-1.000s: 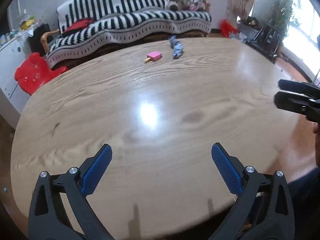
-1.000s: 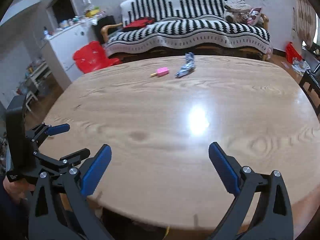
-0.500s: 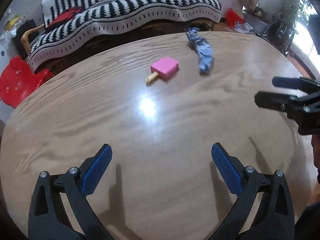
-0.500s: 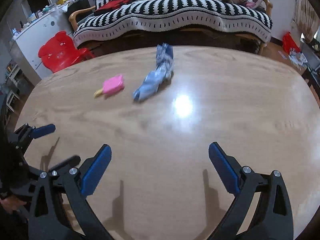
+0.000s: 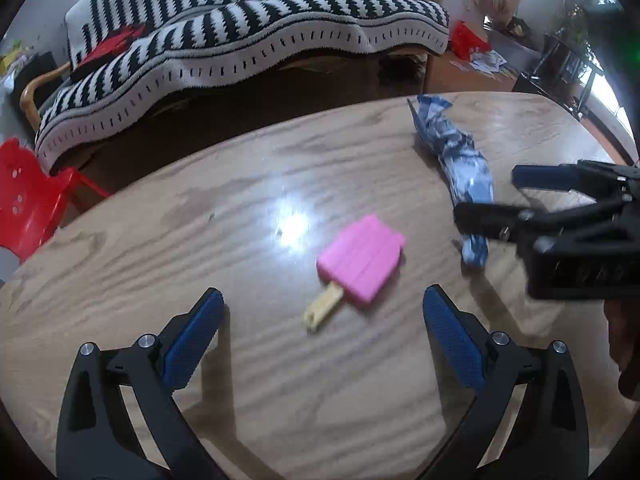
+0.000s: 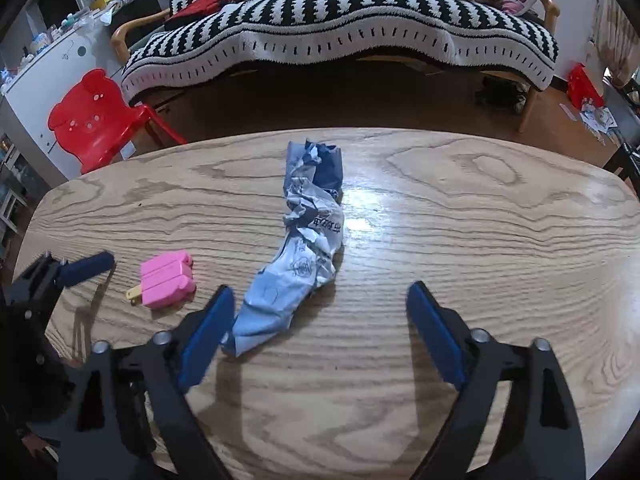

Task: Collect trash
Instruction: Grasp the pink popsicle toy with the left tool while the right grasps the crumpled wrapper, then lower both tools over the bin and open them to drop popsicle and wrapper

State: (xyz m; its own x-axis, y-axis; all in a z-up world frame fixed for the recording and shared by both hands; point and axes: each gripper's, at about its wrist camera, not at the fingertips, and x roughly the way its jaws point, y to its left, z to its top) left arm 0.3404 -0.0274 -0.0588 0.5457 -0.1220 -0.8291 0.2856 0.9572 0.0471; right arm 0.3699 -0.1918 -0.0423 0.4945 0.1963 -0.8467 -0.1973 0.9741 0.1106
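Note:
A pink toy popsicle [image 5: 362,264] with a yellow stick lies on the wooden table [image 5: 160,240], just ahead of my open, empty left gripper [image 5: 322,322]. A crumpled blue and white wrapper [image 6: 304,248] lies lengthwise, its near end between the fingers of my open, empty right gripper [image 6: 320,320], close to the left finger. The popsicle also shows in the right wrist view [image 6: 166,280], left of the wrapper. The wrapper shows in the left wrist view [image 5: 456,160], partly behind the right gripper [image 5: 492,194]. A finger of the left gripper [image 6: 86,268] shows at the left of the right wrist view.
Beyond the table's far edge stand a sofa with a black and white striped blanket [image 6: 340,20], a red plastic child's chair [image 6: 92,116] and a white cabinet [image 6: 52,64]. Red bags and papers [image 5: 476,48] lie on the floor at the right.
Both grippers have moved forward across the table toward the far edge. The popsicle and wrapper, once far off, now lie right at the fingertips. Both grippers stayed open.

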